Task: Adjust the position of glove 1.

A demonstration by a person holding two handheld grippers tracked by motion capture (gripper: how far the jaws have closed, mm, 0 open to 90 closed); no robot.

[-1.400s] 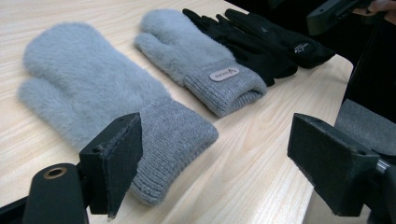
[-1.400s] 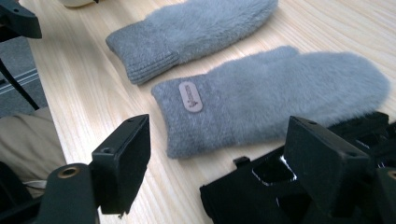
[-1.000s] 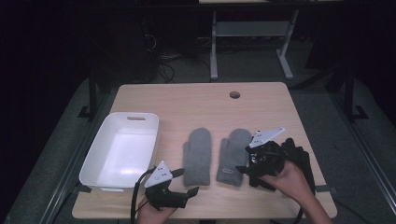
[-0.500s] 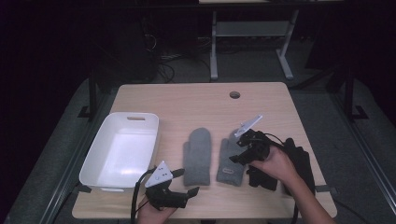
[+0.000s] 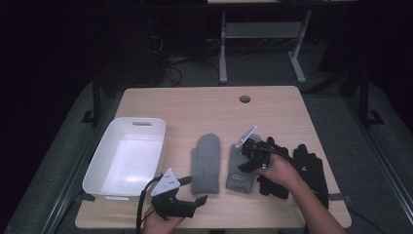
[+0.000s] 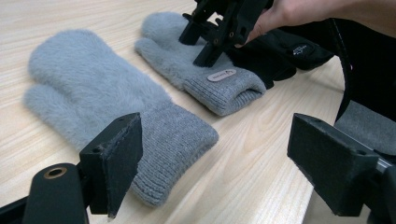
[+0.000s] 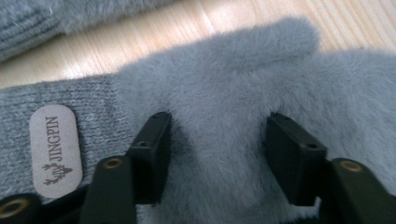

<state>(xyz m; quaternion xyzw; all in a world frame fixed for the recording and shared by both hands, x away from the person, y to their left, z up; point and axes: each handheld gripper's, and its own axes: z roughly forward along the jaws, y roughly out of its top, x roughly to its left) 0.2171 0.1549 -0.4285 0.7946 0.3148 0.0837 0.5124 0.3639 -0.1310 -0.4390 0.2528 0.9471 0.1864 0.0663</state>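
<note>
Two grey fluffy mittens lie side by side mid-table, a left one (image 5: 205,163) and a right one (image 5: 239,179). My right gripper (image 5: 246,160) points down onto the right mitten (image 7: 224,79), beside its leather label (image 7: 55,150). Its tips are sunk in the fur with a bulge of mitten between them. The jaws have just been closing and still stand apart (image 7: 217,135). My left gripper (image 5: 195,191) rests open near the front edge. It faces the left mitten's cuff (image 6: 177,135), with nothing between its jaws (image 6: 219,154).
A white tray (image 5: 141,120) stands at the table's left. A pair of black gloves (image 5: 309,168) lies right of the mittens, partly under the person's right hand. The wooden table (image 5: 204,107) has a cable hole (image 5: 245,99) at the back.
The right hand has moved left and down, from over the black gloves onto the right grey mitten. The left gripper has stayed where it was.
</note>
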